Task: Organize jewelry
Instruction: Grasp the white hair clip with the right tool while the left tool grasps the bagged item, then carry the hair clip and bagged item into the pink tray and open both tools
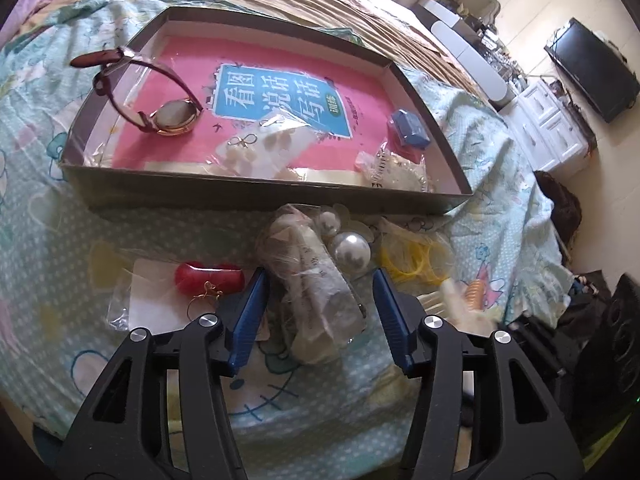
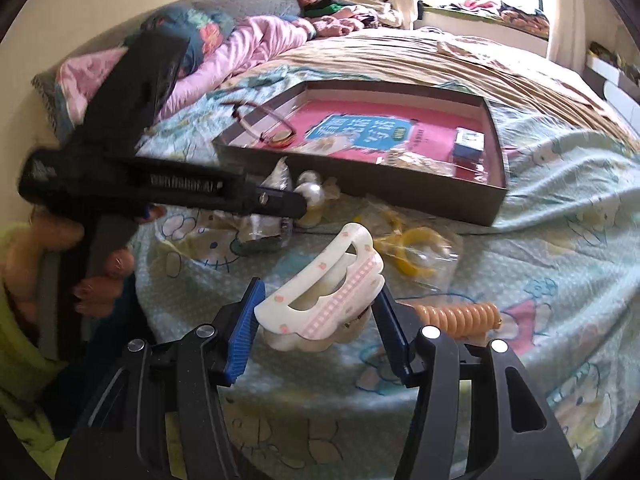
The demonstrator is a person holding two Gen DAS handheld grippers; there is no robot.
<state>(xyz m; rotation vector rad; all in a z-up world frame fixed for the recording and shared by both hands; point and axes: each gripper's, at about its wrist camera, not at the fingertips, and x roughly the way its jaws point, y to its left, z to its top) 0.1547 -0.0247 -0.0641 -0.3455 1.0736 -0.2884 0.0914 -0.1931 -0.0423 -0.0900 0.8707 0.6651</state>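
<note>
My left gripper (image 1: 320, 280) straddles a clear bag (image 1: 316, 308) holding a white item, which lies on the bedspread. Its blue pads stand a little off the bag, so it is open. My right gripper (image 2: 320, 288) is shut on a white and pink hair claw clip (image 2: 320, 292), held just above the bedspread. A shallow grey box (image 1: 256, 196) with a pink book inside lies beyond. It holds a brown-strapped watch (image 1: 176, 116), a small blue case (image 1: 410, 128) and bagged pieces. In the right wrist view the left gripper's black body (image 2: 180, 192) reaches in from the left.
In front of the box lie large pearl pieces (image 1: 352, 252), bagged yellow rings (image 1: 408, 260), a red piece on a white card (image 1: 208, 276) with gold hoops, and an orange spiral hair tie (image 2: 460, 316). A hand (image 2: 100, 272) grips the left tool. Pillows lie beyond.
</note>
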